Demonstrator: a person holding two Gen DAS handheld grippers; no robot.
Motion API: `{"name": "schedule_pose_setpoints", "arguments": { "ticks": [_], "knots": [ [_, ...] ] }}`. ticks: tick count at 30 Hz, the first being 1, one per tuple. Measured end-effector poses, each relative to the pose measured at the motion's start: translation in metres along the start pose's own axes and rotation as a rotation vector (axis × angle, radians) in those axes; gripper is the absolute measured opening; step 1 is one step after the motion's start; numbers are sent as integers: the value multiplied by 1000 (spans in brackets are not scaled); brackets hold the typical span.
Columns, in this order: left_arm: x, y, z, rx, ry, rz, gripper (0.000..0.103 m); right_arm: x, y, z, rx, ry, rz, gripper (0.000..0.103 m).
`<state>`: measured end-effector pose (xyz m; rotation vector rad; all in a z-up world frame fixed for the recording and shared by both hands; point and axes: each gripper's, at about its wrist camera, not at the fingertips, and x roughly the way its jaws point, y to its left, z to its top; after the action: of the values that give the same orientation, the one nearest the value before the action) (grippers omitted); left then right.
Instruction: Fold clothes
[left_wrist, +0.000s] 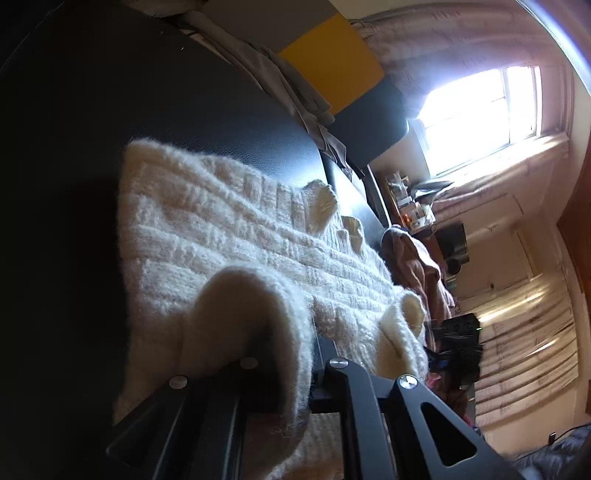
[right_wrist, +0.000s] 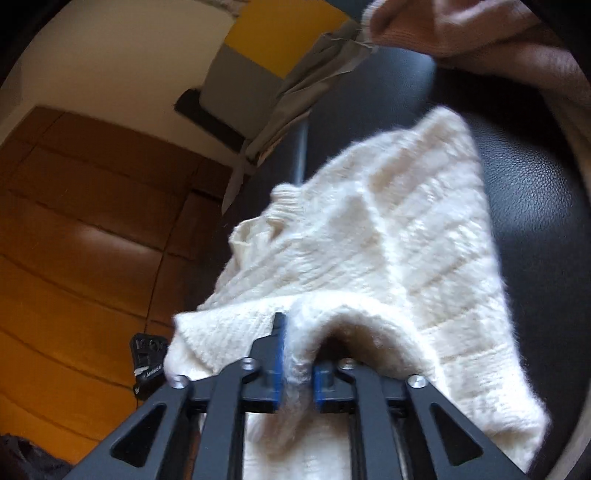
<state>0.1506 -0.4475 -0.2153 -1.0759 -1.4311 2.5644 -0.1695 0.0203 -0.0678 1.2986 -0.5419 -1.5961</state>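
A cream chunky-knit sweater (left_wrist: 229, 229) lies spread on a black leather surface (left_wrist: 184, 110). My left gripper (left_wrist: 284, 369) is shut on a raised fold of its near edge, and the knit drapes over the fingers and hides the tips. In the right wrist view the same sweater (right_wrist: 388, 240) lies rumpled on the black surface (right_wrist: 517, 177). My right gripper (right_wrist: 298, 354) has its blue pads (right_wrist: 277, 354) apart. A ridge of the sweater's edge stands loosely between the pads and arches over the right finger.
A brown garment (left_wrist: 417, 266) lies heaped past the sweater's far edge, and a pinkish-brown one (right_wrist: 461, 26) shows at the top of the right view. Grey cloth (left_wrist: 288, 85) is bunched at the surface's back edge under a yellow panel (left_wrist: 332, 62). Wooden floor (right_wrist: 74, 221) lies beside the surface.
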Motion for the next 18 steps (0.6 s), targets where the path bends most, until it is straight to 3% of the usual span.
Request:
{"name": "schedule_pose_setpoints", "arguments": {
  "ticks": [2, 7, 11, 13, 15, 16, 18],
  "knots": [
    [-2, -7, -1, 8, -9, 14, 8, -7, 18, -7, -25, -15, 65, 81],
    [-1, -21, 2, 3, -19, 37, 17, 1, 44, -17, -62, -1, 138, 87],
    [-8, -23, 5, -22, -32, 18, 17, 22, 40, -19, -34, 35, 108, 89],
    [-12, -25, 6, -15, -42, 10, 13, 27, 43, -19, -75, 25, 55, 82],
    [-17, -26, 9, -33, -49, -41, 10, 27, 51, -18, -131, 30, 21, 53],
    [-20, -25, 12, -50, -54, -80, 9, 29, 56, -15, -148, 38, 29, 45],
    [-23, -31, 20, -36, -86, -91, 9, 31, 62, -7, -165, 27, 69, 41]
  ]
}}
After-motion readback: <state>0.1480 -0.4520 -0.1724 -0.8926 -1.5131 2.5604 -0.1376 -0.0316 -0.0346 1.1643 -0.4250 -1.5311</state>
